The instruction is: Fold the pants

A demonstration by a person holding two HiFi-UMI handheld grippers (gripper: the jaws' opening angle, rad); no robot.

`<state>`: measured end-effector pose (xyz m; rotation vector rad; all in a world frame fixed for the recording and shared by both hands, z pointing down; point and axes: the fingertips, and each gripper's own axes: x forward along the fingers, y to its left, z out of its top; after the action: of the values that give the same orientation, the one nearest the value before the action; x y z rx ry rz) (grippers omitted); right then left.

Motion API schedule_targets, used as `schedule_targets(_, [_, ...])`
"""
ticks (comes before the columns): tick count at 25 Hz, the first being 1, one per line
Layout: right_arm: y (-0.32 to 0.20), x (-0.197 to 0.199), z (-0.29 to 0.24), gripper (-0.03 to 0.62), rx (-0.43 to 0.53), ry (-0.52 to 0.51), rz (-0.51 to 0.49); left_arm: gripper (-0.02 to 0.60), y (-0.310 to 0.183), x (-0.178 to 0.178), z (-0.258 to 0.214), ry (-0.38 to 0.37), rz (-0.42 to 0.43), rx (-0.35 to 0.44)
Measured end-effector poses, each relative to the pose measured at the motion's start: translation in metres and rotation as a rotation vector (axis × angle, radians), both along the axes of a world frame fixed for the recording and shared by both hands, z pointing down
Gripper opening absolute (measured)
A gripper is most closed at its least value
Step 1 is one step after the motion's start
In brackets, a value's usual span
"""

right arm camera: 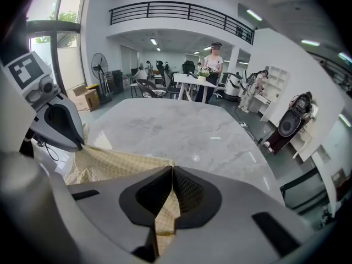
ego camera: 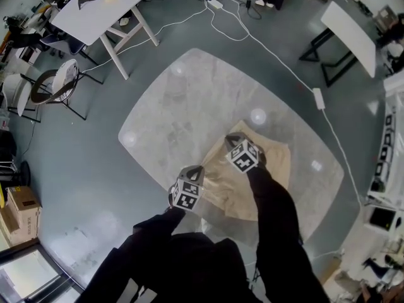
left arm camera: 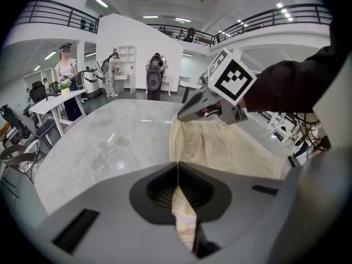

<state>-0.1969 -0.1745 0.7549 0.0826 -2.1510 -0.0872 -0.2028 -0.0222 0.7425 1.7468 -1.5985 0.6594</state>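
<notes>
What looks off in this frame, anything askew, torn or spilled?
Nothing stands out. The beige pants lie on the marble table, with one edge pinched in the left gripper and the right gripper, both shut on the fabric. The cloth creases between the grips; no tear or stain shows.

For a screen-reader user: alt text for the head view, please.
From above, the left gripper and right gripper each clamp an edge of beige pants on a pale marble table; dark sleeves reach in from below.
</notes>
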Motion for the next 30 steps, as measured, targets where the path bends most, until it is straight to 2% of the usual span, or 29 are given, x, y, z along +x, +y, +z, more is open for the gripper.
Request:
schedule_targets(11, [0.002,0.046,-0.052,0.009,0.015,-0.099,0.078,0.011,0.008,0.057,-0.049,0.016,0.055,0.058])
schedule_targets(25, [0.004,0.117,-0.082,0.009,0.014,-0.145,0.158,0.011,0.011,0.129,-0.08,0.018,0.156,0.109])
schedule_targets(30, [0.004,0.146,-0.085,0.009,-0.001,-0.144,0.176,0.011,0.012,0.159,-0.086,0.057,0.183,0.109])
